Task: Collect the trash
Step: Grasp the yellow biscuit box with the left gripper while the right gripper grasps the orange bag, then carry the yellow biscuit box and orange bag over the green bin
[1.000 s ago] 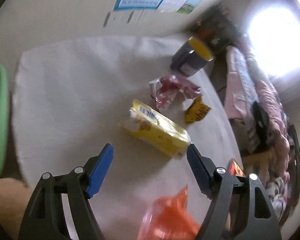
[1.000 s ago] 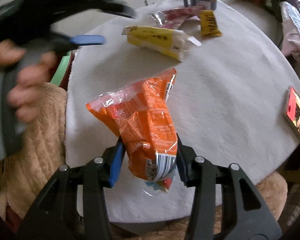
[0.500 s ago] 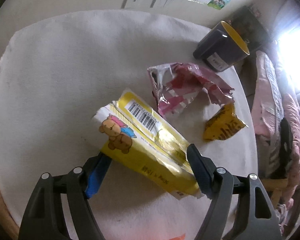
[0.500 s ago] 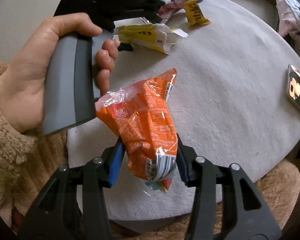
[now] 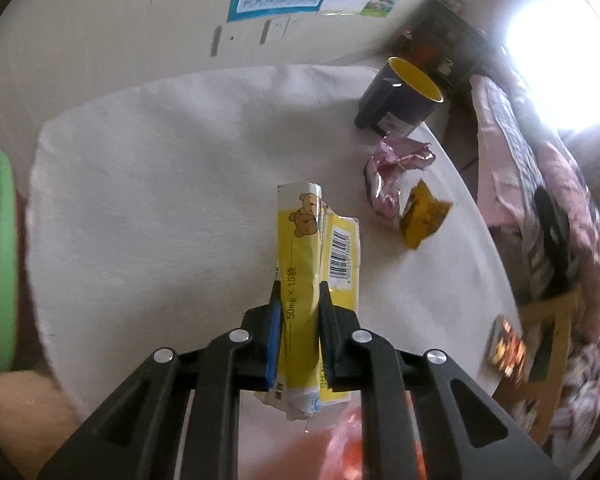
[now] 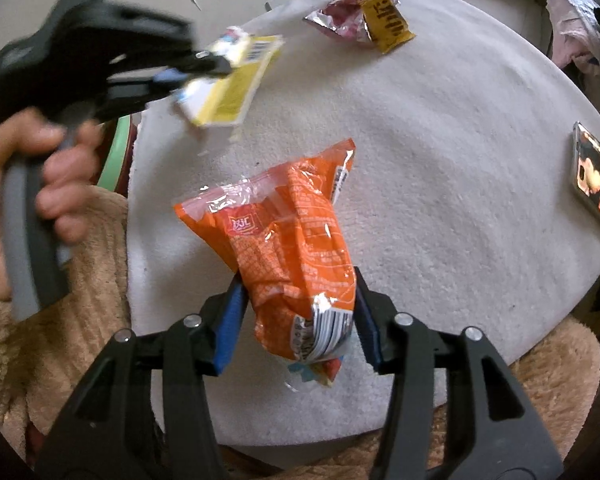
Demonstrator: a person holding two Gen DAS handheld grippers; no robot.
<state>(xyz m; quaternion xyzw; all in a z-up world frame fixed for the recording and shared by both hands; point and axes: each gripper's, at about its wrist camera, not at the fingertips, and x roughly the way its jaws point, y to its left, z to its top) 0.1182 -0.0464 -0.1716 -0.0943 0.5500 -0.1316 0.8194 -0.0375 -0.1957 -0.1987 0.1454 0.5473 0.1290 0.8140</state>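
Yellow bear-printed packet (image 5: 300,276), reading "50mg ×15", is clamped aloft by the left gripper (image 5: 298,300) over the white table (image 5: 160,200) middle, while the right gripper (image 6: 298,312) pinches an orange bag (image 6: 292,240) near the front edge.

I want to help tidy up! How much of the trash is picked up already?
None looks binned yet. In hand: the left gripper is shut on the yellow wrapper, and the right gripper is shut on the orange bag. Left on the table: a pink foil wrapper and a small yellow packet.
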